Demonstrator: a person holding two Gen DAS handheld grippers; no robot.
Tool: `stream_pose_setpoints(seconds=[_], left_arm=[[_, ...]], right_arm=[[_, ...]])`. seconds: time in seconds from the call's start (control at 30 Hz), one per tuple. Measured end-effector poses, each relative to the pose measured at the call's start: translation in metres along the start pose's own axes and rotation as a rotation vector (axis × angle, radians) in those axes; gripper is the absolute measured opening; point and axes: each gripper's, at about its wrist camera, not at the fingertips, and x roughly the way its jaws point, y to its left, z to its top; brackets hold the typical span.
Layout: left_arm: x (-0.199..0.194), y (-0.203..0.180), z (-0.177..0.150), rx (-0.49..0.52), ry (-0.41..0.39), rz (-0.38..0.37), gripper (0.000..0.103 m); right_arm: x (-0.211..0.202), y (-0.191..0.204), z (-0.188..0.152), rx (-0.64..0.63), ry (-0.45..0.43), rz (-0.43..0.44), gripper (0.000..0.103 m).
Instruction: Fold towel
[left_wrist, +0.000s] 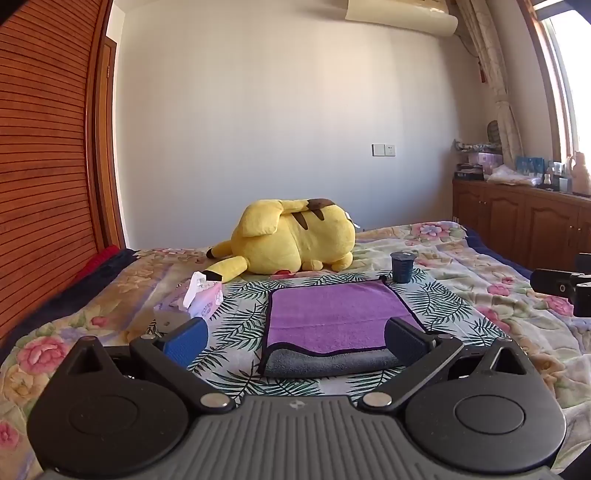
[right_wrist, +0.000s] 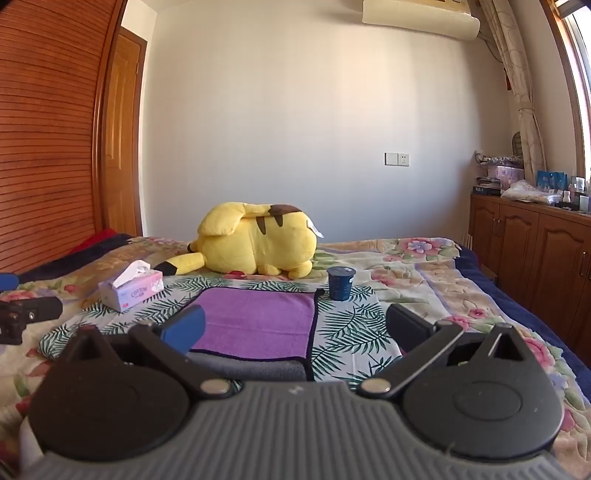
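A purple towel with a grey underside and dark edging lies folded flat on a leaf-print cloth on the bed; its grey layer shows along the near edge. It also shows in the right wrist view. My left gripper is open and empty, its fingers spread just short of the towel's near edge. My right gripper is open and empty, above the towel's near right corner. The right gripper's body shows at the far right in the left wrist view.
A yellow plush toy lies behind the towel. A tissue box stands to the left, a dark blue cup at the towel's far right corner. A wooden wardrobe is on the left, cabinets on the right.
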Motion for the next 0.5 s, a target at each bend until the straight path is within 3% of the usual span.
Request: stream_pose_setpoints(seconds=[0.5], left_arm=[[0.0,-0.0017,0.001,0.012,-0.002,0.009,0.087]], right_arm=[[-0.0009,0.0005,0.0013,0.004,-0.002,0.001,0.103]])
